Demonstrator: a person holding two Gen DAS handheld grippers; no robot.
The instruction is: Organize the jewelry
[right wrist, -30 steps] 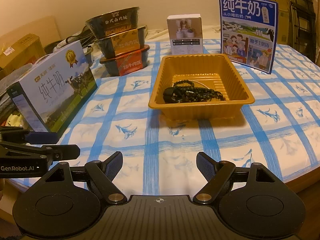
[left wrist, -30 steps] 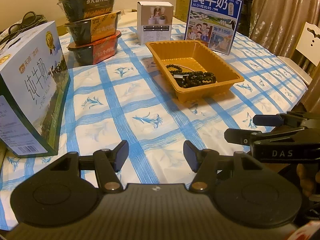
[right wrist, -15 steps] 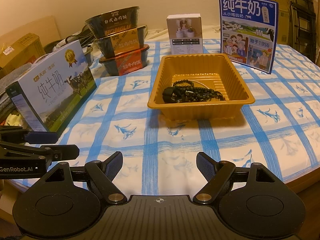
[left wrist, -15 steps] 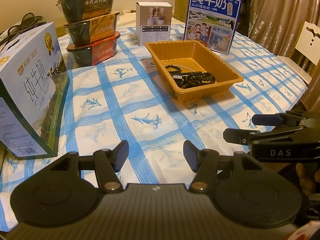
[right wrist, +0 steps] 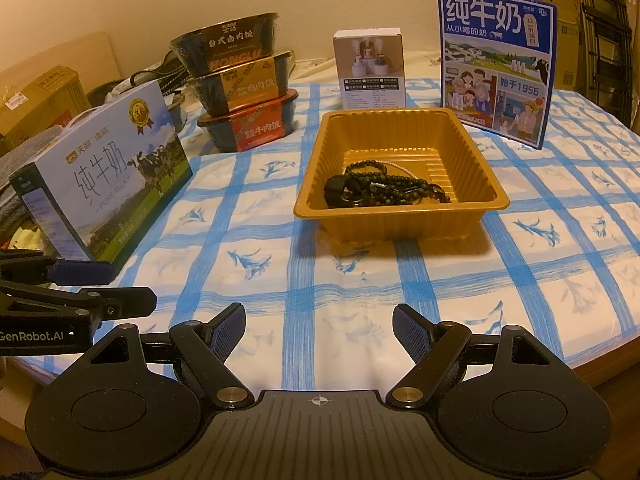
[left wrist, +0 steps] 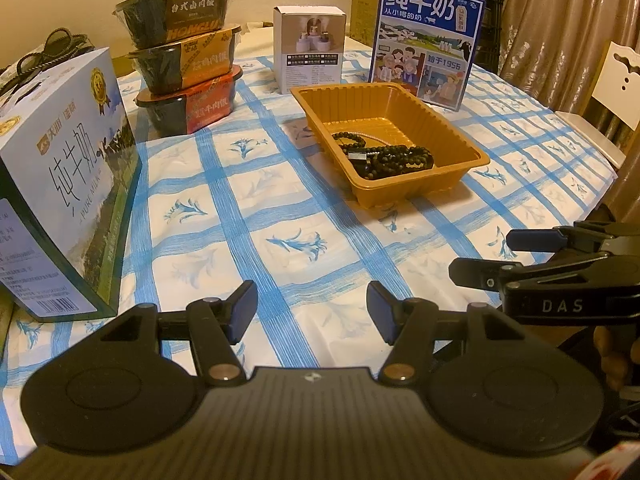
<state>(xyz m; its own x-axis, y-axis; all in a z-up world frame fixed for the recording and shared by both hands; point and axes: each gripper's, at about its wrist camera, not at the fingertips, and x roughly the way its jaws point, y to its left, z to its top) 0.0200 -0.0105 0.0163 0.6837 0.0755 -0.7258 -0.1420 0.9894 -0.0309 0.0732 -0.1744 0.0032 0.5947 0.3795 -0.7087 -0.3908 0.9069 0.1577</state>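
Tray (right wrist: 400,216) sits mid-table on the cloth (right wrist: 304,280). Bead strands (right wrist: 384,192) lie inside it, bunched toward the near end. Behind the tray: a small box (right wrist: 370,68), with a tall milk carton (right wrist: 496,64) upright to its right. Back left: three meal bowls (right wrist: 244,88) stacked. Left edge, nearer: a second milk box (right wrist: 108,176) standing. Both grippers hover over the near table edge, left gripper (left wrist: 312,312) beside right gripper (right wrist: 319,334), well short of the tray.

We see each tool, left (left wrist: 311,309) and right (right wrist: 319,331), as matte black, with two round discs, brass-coloured pivot screws, blue ribbed pads (right wrist: 408,332) on angled fingers and a small crosshair mark centred behind them, with white "DAS" and "GenRobot.AI" lettering on their sides.
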